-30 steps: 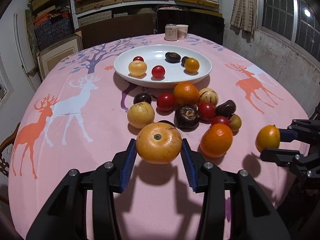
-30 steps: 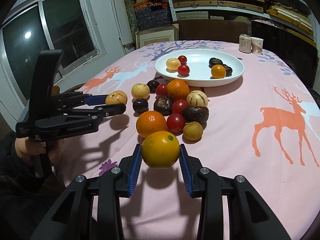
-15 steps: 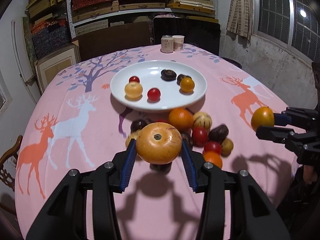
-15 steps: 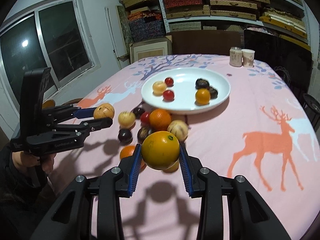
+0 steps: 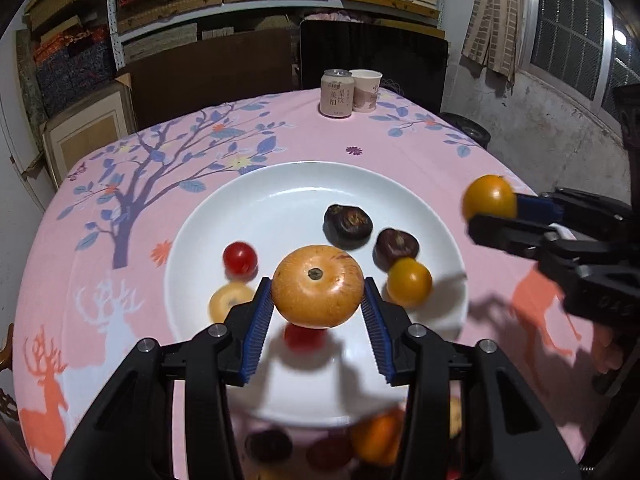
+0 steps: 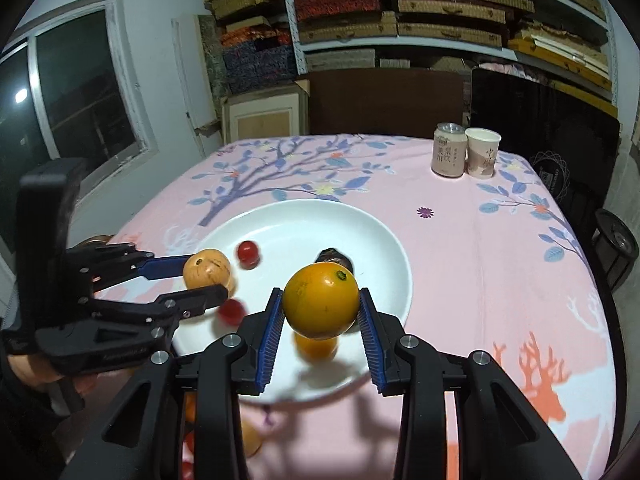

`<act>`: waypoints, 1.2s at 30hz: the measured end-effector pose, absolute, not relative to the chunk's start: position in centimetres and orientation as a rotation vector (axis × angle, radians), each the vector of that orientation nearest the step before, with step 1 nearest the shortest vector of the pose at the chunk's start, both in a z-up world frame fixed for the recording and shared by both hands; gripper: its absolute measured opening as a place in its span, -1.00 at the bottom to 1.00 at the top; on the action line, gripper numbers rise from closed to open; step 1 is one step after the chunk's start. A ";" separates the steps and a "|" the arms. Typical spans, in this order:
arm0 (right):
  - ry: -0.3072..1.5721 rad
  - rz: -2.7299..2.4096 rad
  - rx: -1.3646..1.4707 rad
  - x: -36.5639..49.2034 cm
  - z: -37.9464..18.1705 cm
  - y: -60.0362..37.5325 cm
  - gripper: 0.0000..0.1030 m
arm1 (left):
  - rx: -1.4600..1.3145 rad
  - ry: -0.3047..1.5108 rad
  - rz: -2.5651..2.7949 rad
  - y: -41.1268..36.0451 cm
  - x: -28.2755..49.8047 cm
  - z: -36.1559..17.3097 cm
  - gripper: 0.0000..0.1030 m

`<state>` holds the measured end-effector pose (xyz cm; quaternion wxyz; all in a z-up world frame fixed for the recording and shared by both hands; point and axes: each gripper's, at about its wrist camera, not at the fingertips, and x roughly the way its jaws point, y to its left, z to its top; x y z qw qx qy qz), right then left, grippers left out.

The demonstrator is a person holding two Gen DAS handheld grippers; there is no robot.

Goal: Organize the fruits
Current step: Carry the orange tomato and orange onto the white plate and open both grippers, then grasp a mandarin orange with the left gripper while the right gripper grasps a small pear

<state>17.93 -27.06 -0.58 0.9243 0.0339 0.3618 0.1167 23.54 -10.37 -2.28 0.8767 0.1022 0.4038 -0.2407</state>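
my left gripper (image 5: 318,294) clamps an apple (image 5: 317,285) over the plate (image 5: 280,196) | my right gripper (image 6: 320,312) clamps an orange (image 6: 321,300) above its near rim

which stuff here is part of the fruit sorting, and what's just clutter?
Job:
- left gripper, jaws shut on the tan apple-like fruit
- right gripper, jaws shut on the orange fruit
- white plate with small fruits in it
- loose fruits on the tablecloth before the plate

Clutter:
- drink can
- paper cup
- shelves of boxes
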 end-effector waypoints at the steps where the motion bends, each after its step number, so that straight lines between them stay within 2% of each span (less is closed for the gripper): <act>1: 0.756 0.231 0.076 19.0 -1.2 -27.2 -0.27 | 0.217 0.856 -0.501 -10.9 24.4 -2.7 -0.15; 11: 0.834 0.203 0.101 25.5 -5.3 -27.6 -0.26 | 0.257 0.985 -0.469 -13.1 30.2 -7.0 -0.14; 12: 0.823 0.204 0.103 25.5 -5.2 -27.6 -0.15 | 0.262 0.993 -0.463 -13.1 30.3 -7.2 -0.13; 13: 0.809 0.202 0.103 25.5 -5.0 -27.6 -0.03 | 0.267 0.986 -0.452 -13.0 30.3 -7.1 0.04; 14: 0.798 0.203 0.104 25.4 -4.8 -27.6 -0.03 | 0.265 0.967 -0.446 -12.9 30.1 -6.9 0.22; 16: 0.788 0.198 0.091 24.9 -4.4 -27.5 -0.03 | 0.257 0.921 -0.438 -12.3 29.3 -5.8 0.37; 19: 0.767 0.195 0.095 23.5 -3.4 -27.7 -0.03 | 0.227 0.888 -0.455 -11.4 27.6 -4.0 0.41; 22: 0.749 0.200 0.117 21.2 -2.4 -28.0 -0.03 | 0.228 0.826 -0.457 -10.0 24.6 -2.1 0.58; 27: 0.749 0.232 0.137 15.5 -1.7 -27.2 -0.03 | 0.226 0.779 -0.488 -6.7 18.2 -0.5 0.60; 36: 0.724 0.290 0.132 3.8 -3.0 -23.7 -0.03 | 0.213 0.822 -0.518 -1.6 8.3 -3.8 0.61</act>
